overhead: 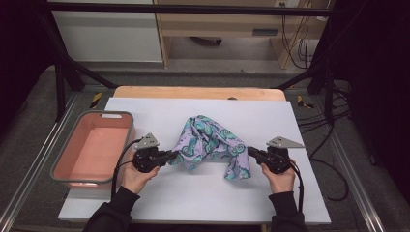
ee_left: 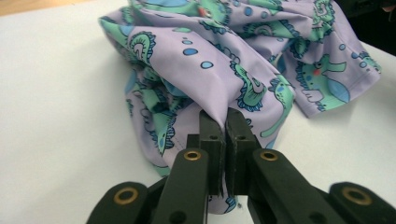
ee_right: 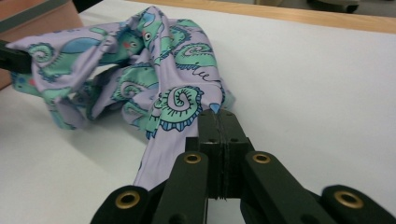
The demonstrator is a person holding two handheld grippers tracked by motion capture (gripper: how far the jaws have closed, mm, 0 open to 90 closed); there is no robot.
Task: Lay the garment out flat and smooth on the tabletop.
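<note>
On white board, crumpled lilac cloth (overhead: 211,142)

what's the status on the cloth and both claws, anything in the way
Left claw shut on patterned cloth. Right claw shut on its other edge. Cloth bunched between them, partly lifted off the white sheet. Pink bin off left, nothing blocking.

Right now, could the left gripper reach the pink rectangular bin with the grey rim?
Probably yes: the bin sits just beside the left gripper, nothing between them, but its jaws are clamped on the lilac patterned cloth, which would come along.
</note>
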